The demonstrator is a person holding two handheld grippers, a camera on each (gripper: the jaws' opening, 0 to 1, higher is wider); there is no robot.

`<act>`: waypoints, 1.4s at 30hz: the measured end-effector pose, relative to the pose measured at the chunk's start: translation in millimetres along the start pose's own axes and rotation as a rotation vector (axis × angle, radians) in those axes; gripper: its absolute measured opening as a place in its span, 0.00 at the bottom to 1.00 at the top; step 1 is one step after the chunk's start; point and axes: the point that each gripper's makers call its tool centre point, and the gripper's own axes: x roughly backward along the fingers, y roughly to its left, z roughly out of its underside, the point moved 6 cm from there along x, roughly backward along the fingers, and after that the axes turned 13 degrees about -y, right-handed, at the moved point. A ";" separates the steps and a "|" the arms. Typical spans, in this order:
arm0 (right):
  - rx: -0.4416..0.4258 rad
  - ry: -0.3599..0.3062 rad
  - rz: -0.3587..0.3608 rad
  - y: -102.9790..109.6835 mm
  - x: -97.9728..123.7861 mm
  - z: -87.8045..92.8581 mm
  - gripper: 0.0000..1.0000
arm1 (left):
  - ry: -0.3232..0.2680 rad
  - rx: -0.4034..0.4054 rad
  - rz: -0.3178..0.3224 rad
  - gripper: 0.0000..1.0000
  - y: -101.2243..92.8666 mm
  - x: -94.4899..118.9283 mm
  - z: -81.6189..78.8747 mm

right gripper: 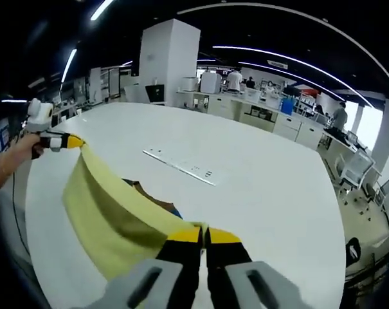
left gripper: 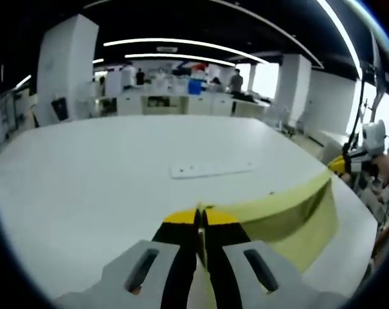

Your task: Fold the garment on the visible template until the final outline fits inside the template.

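Yellow garment hangs stretched above the table, pinched between left gripper and right gripper.

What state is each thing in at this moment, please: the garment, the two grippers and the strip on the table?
Yellow garment: lifted off the table, stretched between both grippers, hanging slack below.
Left gripper: fingers shut on one garment corner.
Right gripper: fingers shut on another corner.
White strip: lying flat on the white table, untouched.
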 end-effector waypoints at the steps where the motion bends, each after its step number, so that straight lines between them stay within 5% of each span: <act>1: -0.011 0.002 0.007 -1.9 -3.7 1.9 0.00 | -0.002 0.000 -0.001 0.00 0.3 -1.7 0.6; 23: -0.112 0.079 0.032 -8.4 -59.4 51.9 0.00 | 0.076 0.144 -0.103 0.00 26.4 -53.7 64.7; 42: -0.133 0.129 0.037 -14.1 -76.9 75.0 0.00 | 0.136 0.146 -0.138 0.00 31.9 -63.0 85.6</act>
